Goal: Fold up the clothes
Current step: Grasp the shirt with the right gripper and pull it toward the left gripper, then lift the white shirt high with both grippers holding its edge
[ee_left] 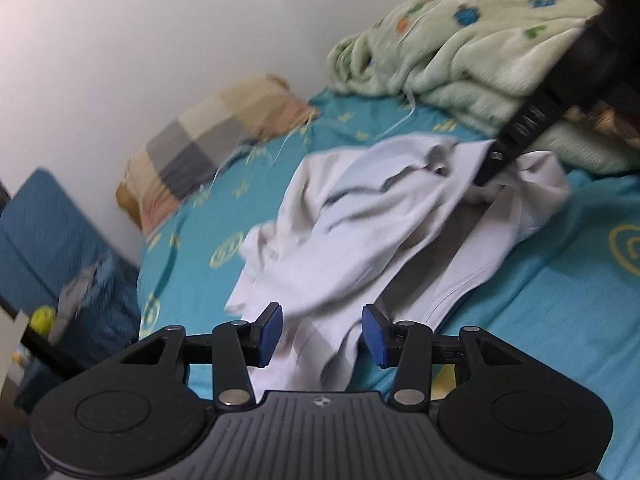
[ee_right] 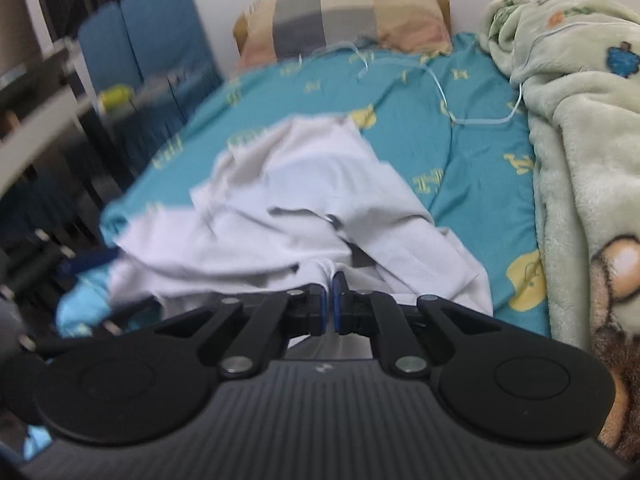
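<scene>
A crumpled white garment [ee_left: 360, 232] lies on the teal bed sheet [ee_left: 540, 320]. My left gripper [ee_left: 322, 336] is open just above the garment's near edge, blue pads apart, nothing between them. In the left wrist view the right gripper [ee_left: 492, 172] reaches down from the upper right and pinches a raised fold of the cloth. In the right wrist view my right gripper [ee_right: 329, 300] is shut on a bunch of the white garment [ee_right: 280, 208], which rises to its pads.
A pale green fleece blanket [ee_left: 480, 52] is heaped along the bed's far side. A checked pillow [ee_left: 208, 152] leans on the white wall. A thin white cord [ee_right: 440, 92] trails over the sheet. A blue chair [ee_right: 152, 28] and shelves stand beside the bed.
</scene>
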Action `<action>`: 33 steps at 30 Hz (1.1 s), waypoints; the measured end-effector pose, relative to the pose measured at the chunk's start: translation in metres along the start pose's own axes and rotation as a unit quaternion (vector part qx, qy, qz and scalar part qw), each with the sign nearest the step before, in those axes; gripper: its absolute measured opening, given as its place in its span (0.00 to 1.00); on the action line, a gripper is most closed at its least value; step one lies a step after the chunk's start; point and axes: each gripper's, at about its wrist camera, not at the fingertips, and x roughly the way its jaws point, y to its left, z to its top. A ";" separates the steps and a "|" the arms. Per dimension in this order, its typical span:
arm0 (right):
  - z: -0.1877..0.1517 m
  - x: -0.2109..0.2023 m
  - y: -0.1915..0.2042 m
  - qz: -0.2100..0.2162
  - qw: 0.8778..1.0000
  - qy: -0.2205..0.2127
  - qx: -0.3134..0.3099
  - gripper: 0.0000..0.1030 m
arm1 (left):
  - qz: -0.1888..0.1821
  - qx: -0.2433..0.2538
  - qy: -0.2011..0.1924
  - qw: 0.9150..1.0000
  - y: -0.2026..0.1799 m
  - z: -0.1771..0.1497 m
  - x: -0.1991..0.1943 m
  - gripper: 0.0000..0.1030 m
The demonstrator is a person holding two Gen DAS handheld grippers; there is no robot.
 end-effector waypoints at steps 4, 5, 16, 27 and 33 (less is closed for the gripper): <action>0.004 -0.013 0.001 0.026 0.999 -0.026 0.002 0.06 | 0.012 -0.013 -0.036 0.999 -0.014 0.015 0.006 0.52; 0.004 -0.015 0.002 0.031 0.999 -0.031 0.001 0.06 | 0.014 -0.022 -0.038 0.999 -0.017 0.019 0.011 0.52; 0.012 -0.037 -0.004 0.069 0.993 -0.090 0.017 0.06 | 0.037 0.017 -0.037 0.998 -0.051 0.026 0.037 0.52; 0.007 -0.028 -0.023 0.014 0.997 -0.071 0.040 0.06 | 0.141 -0.119 0.119 0.976 -0.008 0.007 0.052 0.33; -0.007 0.001 -0.036 -0.042 0.997 0.005 0.060 0.08 | 0.142 -0.191 0.074 0.968 0.009 0.023 0.027 0.11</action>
